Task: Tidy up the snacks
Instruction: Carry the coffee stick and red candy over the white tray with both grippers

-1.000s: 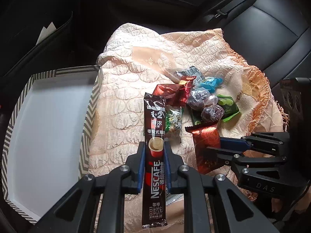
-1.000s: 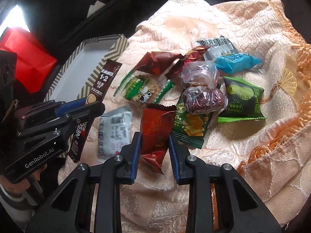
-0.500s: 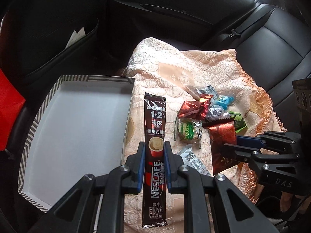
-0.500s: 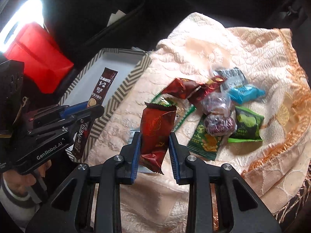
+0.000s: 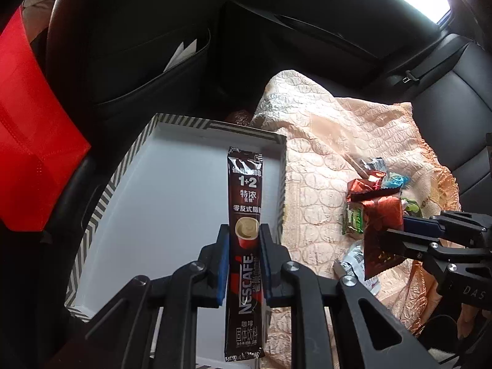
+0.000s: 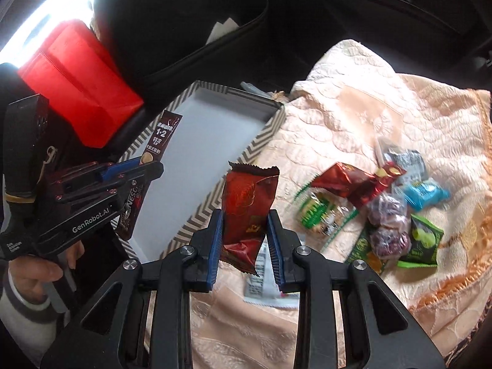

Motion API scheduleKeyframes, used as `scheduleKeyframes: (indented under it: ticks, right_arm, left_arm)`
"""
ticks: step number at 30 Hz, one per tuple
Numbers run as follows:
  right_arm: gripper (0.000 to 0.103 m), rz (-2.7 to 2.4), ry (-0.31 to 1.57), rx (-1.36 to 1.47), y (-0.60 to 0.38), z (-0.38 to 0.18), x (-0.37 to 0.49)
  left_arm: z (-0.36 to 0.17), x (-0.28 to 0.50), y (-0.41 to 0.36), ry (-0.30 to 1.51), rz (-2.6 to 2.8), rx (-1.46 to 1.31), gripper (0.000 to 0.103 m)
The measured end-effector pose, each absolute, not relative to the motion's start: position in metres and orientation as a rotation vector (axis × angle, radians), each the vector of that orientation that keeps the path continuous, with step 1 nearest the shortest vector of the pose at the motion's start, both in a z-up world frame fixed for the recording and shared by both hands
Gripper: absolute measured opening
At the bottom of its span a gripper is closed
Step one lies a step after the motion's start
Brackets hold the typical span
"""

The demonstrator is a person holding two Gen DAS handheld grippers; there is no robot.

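Left wrist view: left gripper point(image 5: 244, 258) pinches dark Nescafe stick point(image 5: 245, 246), upright over white tray point(image 5: 147, 215), nothing inside. Right gripper point(image 6: 244, 233), pinching crinkled red packet point(image 6: 247, 209), at 3 o'clock.

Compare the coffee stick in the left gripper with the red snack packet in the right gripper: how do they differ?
The coffee stick is long, narrow and dark brown with white print; the red snack packet is shorter, wider and glossy red. The stick is held above the striped box, while the packet is held above the beige cloth, beside the box. The stick looks flat and straight; the packet is crinkled. Both are held upright between blue-padded fingers, one per gripper.
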State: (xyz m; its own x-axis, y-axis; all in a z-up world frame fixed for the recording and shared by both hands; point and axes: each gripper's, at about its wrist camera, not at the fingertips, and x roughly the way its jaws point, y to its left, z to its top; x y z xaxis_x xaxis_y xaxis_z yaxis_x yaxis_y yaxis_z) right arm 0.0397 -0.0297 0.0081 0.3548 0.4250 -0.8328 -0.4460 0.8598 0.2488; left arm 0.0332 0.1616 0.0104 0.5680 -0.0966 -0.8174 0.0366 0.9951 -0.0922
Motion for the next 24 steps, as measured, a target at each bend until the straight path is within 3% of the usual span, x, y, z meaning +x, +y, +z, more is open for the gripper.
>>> scheduleKeyframes:
  ticks: [24]
  right_arm:
    - [0.027, 0.613, 1.125, -0.004, 0.051, -0.014, 0.116]
  left_arm:
    - [-0.022, 0.092, 0.207, 1.034, 0.039, -0.088, 0.02]
